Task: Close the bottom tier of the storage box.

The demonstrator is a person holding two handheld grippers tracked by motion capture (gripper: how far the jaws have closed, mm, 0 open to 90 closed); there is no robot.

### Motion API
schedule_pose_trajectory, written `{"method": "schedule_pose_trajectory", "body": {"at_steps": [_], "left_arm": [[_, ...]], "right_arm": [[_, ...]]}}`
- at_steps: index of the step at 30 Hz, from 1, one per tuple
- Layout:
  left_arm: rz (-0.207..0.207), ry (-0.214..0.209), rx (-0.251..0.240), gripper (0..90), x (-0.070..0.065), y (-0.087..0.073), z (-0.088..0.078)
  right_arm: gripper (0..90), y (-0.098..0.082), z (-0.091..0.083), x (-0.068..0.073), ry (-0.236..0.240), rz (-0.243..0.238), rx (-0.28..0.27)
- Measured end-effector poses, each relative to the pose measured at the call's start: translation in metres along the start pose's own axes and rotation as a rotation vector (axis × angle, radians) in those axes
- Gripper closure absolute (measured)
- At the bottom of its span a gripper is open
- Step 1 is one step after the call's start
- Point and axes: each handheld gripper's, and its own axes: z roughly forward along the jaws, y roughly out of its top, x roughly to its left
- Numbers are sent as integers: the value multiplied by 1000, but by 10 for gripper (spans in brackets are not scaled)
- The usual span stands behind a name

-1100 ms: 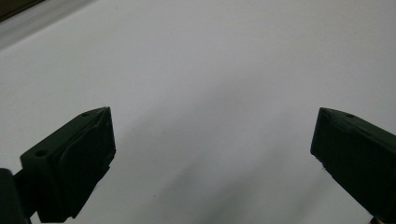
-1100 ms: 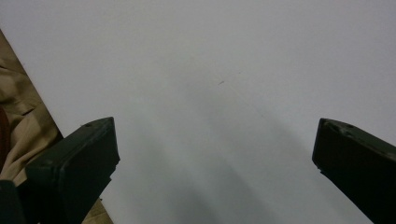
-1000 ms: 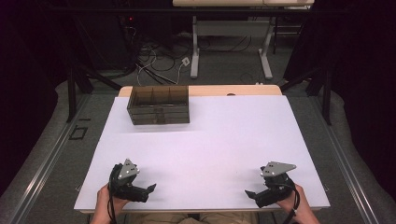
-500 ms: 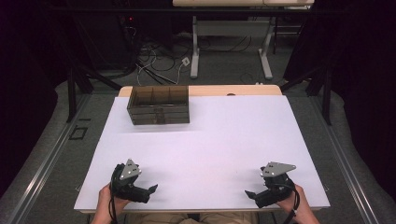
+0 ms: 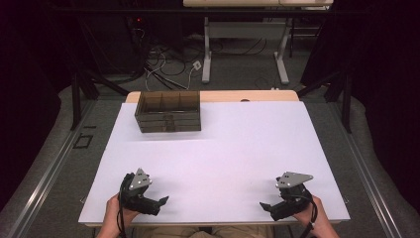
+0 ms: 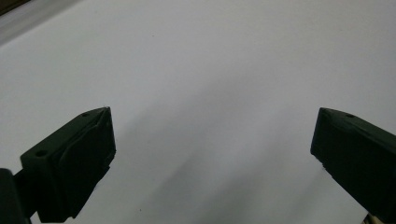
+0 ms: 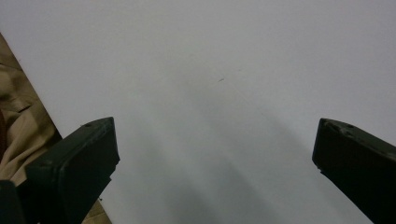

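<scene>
A dark translucent box (image 5: 169, 111) with several top compartments and drawers stands at the back left of the white table top (image 5: 223, 148). My left gripper (image 5: 163, 202) rests near the front left edge, held by a hand, and points right. In the left gripper view its jaws stand wide apart over bare white surface, so the left gripper (image 6: 212, 140) is open and holds nothing. My right gripper (image 5: 264, 206) sits near the front right edge and points left. The right gripper (image 7: 215, 144) is open too, with nothing between its jaws.
Beyond the table lie grey floor, loose cables (image 5: 163, 64) and the white legs of another table (image 5: 206, 54). Dark stands flank both sides. Beige cloth (image 7: 18, 130) on the person's lap shows past the table's front edge in the right gripper view.
</scene>
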Motion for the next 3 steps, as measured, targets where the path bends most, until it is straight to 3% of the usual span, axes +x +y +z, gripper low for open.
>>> {"method": "schedule_pose_trajectory", "body": {"at_steps": [3], "left_arm": [[-2, -9, -2, 2, 0, 0, 0]], "right_arm": [[0, 0, 0, 0, 3, -1, 2]]}}
